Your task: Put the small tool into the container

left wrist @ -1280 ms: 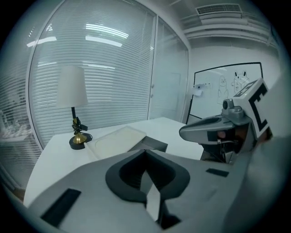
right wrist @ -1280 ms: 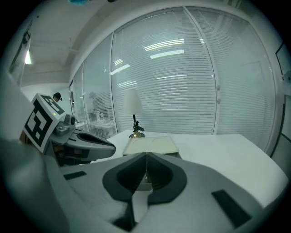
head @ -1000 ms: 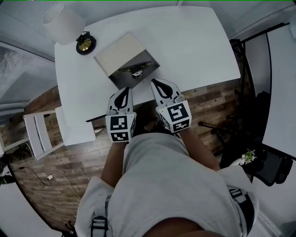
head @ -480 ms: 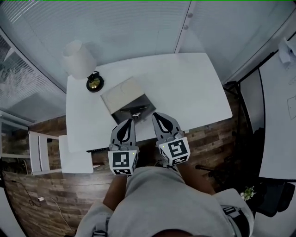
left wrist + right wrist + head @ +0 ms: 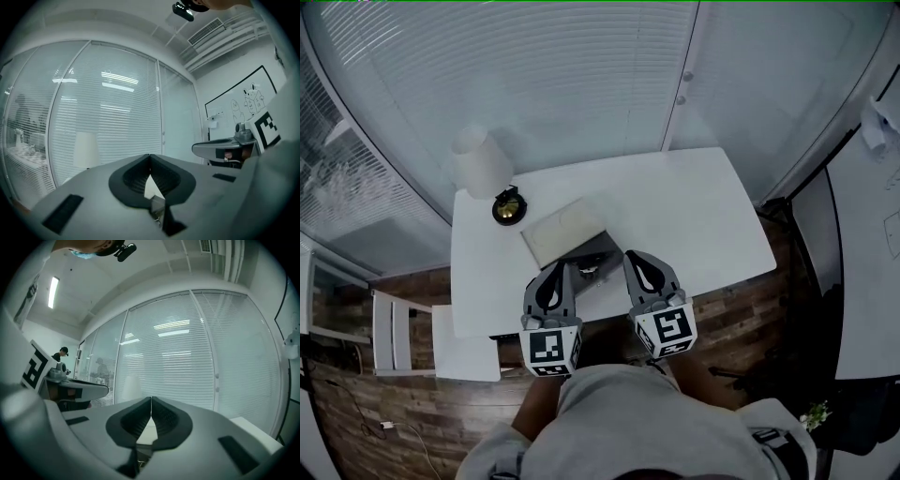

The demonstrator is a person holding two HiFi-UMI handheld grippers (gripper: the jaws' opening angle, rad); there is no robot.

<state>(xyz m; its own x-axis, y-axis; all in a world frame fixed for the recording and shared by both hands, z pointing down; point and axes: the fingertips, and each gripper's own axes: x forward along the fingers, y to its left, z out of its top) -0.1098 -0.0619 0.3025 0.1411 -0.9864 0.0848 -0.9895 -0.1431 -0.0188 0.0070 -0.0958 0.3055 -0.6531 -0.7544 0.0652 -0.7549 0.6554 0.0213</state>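
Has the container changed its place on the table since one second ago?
No. The container still lies just right of the round black object, near the table's front edge; only the view has pulled back.

Both grippers lifted: left gripper (image 5: 557, 270) and right gripper (image 5: 631, 257) now sit higher above the desk (image 5: 694, 216). The head view has risen too. The desk and container (image 5: 592, 247) look smaller, and window blinds (image 5: 534, 84) now fill the far side.
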